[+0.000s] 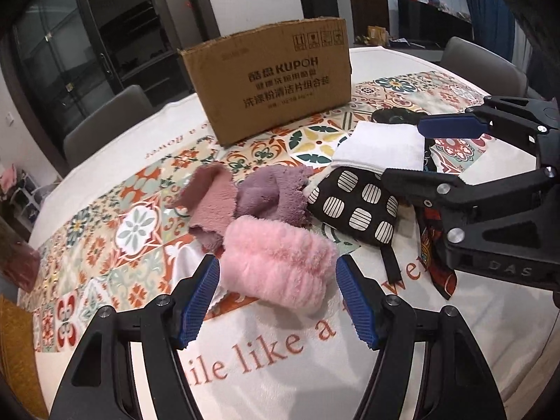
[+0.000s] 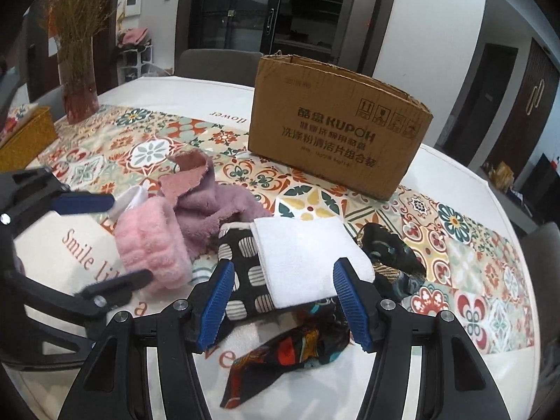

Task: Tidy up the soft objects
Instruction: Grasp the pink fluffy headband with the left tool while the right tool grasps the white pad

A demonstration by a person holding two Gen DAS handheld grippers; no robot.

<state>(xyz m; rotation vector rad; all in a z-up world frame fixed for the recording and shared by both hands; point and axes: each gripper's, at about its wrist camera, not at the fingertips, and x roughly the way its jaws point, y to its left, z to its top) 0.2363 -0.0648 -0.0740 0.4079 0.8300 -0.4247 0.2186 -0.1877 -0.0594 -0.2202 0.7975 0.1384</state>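
From the left wrist, the left gripper point(image 1: 276, 301) hangs over the counter point(image 1: 483, 343) with its blue pads set apart and nothing pressed between them; the fluffy pink piece point(image 1: 276, 262) lies on the cloth just ahead of the gap, close to both pads but gripped by neither. Behind it a dusty-rose plush cloth point(image 1: 210, 203) and a mauve plush cloth point(image 1: 273, 196) are bunched together, touching the pink piece. To the right of those sits a black pouch with striped white ovals point(image 1: 357, 206), and a folded white towel point(image 1: 381, 147) lies partly over its far edge. A dark patterned scarf point(image 1: 437, 241) trails out from under the pouch side. The right gripper point(image 1: 406, 152) comes in from the right edge above the towel, its pads also spread. A brown cardboard box point(image 1: 276, 80) printed KUPOH stands open-topped at the far side of the patterned tablecloth point(image 1: 105, 231). From the right wrist, the right gripper point(image 2: 283, 297) stands open above the white towel point(image 2: 308, 259), whose near end shows in the gap between the pads without being squeezed; the towel rests on the black pouch point(image 2: 241, 255), and the scarf point(image 2: 290, 353) lies crumpled beneath and to the right. The left gripper point(image 2: 115, 241) enters from the left, open, beside the pink piece point(image 2: 154, 241), with the mauve cloth point(image 2: 217, 210) and rose cloth point(image 2: 189, 171) heaped behind. The box point(image 2: 336, 126) stands beyond, and a vase of dried stems point(image 2: 77, 56) and a yellow basket point(image 2: 24, 140) sit at the far left.
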